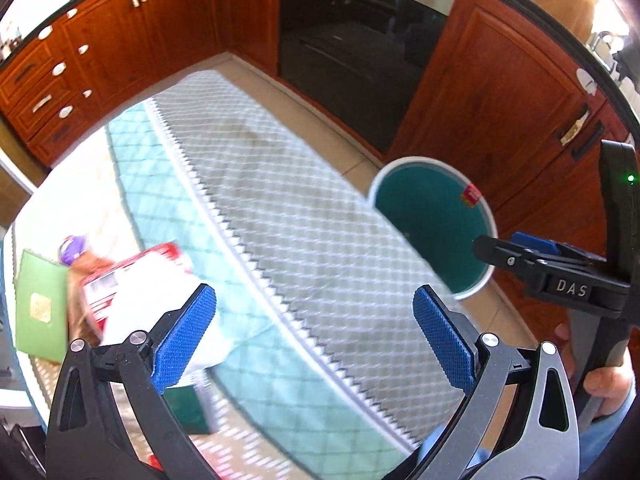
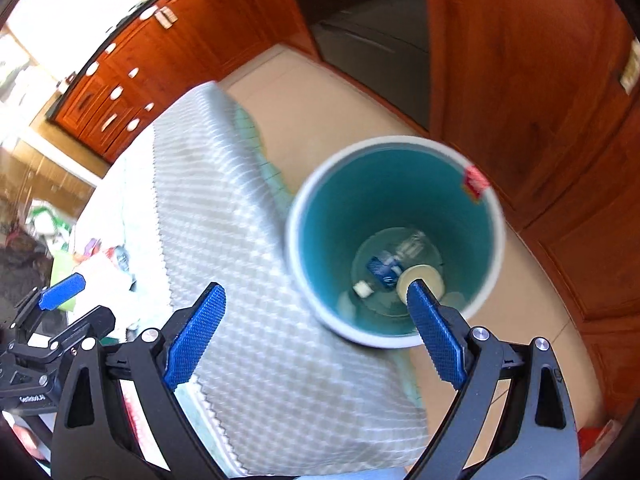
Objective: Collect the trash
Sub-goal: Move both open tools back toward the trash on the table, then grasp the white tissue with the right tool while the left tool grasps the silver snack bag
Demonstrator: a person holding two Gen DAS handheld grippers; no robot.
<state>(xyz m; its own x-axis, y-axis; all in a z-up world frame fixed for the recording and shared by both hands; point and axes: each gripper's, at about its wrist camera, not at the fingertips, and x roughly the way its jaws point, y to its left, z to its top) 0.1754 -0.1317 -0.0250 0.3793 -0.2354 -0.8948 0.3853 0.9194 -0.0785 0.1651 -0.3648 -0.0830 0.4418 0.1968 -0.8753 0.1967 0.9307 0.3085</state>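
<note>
Both grippers empty, jaws wide apart. The left gripper point(image 1: 314, 336) hangs over the cloth-covered surface point(image 1: 304, 216); the right gripper point(image 2: 316, 334) sits above the surface's edge with its right pad overlapping the bin's mouth in its own view.

The teal bin point(image 2: 320, 216) stands on the tile floor point(image 2: 320, 96) right against the surface's edge. A crushed bottle point(image 2: 386, 266), a pale round lid point(image 2: 424, 276) and small white bits already lie at the bottom.

Remaining trash is a pile at the surface's left side: a red-and-white packet point(image 1: 132, 276), a green card point(image 1: 42, 304), a purple scrap point(image 1: 72, 246) and white paper point(image 1: 132, 320).

Risks, as judgement:
- Flat card and paper are hard to pinch; pads may slide or snag the quilted cloth and drag it.
- The pile overlaps, so one grab may lift two pieces and drop one on the floor.
- The bin is narrow and light-looking; a late release or a bump from a jaw could tip it or miss it.
- The grippers are close together and could collide.

Readable writing: "DAS" on the right gripper's body in the left wrist view. The red sticker point(image 2: 474, 182) on the bin rim and the packet print are too blurred.
</note>
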